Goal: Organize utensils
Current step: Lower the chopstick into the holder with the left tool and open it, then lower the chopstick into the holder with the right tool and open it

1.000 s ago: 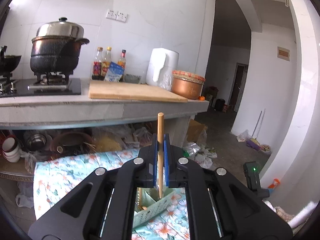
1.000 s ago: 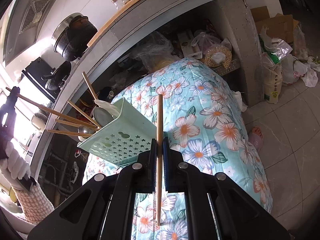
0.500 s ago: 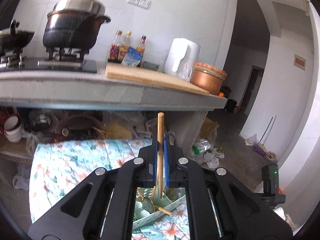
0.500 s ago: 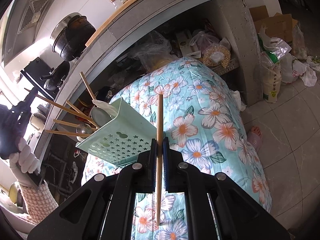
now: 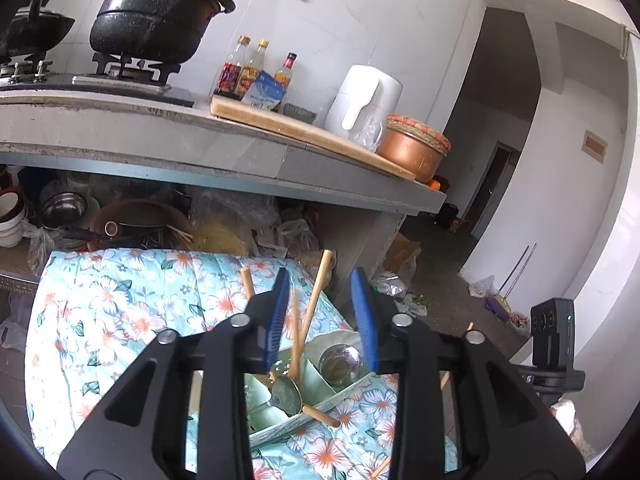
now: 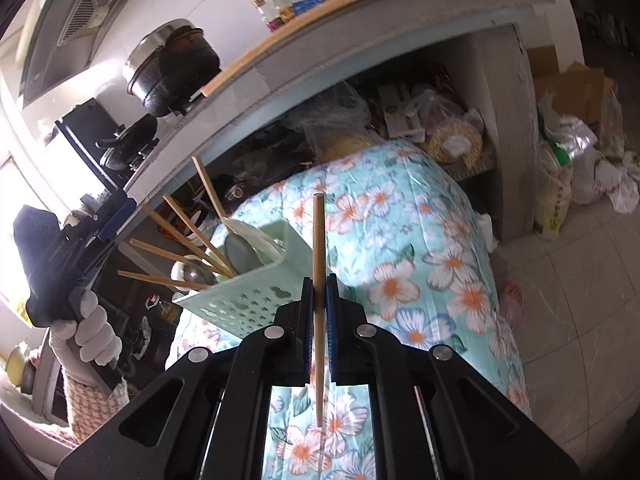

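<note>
My left gripper (image 5: 320,280) is open above a pale green utensil holder (image 5: 280,416) on a floral cloth (image 5: 120,312). A wooden chopstick (image 5: 295,336) stands blurred between its jaws, its lower end in the holder, with other chopsticks (image 5: 316,292) and metal spoons (image 5: 286,394). My right gripper (image 6: 319,284) is shut on a single wooden chopstick (image 6: 319,248), held upright just right of the holder (image 6: 248,292). The left gripper also shows in the right wrist view (image 6: 108,216), open, at the far left over the holder's chopsticks.
A grey counter (image 5: 240,160) with a black pot (image 5: 152,20), bottles (image 5: 256,68), a cutting board (image 5: 304,132), a white jug (image 5: 364,100) and a copper bowl (image 5: 412,148) hangs over the cloth's far side. Bowls and bags crowd the shelf beneath. Tiled floor (image 6: 580,320) lies right.
My left gripper has opened and let go of its chopstick, which now drops into the holder; it also tilted down toward the holder. My right gripper still holds its chopstick, nearly unmoved.
</note>
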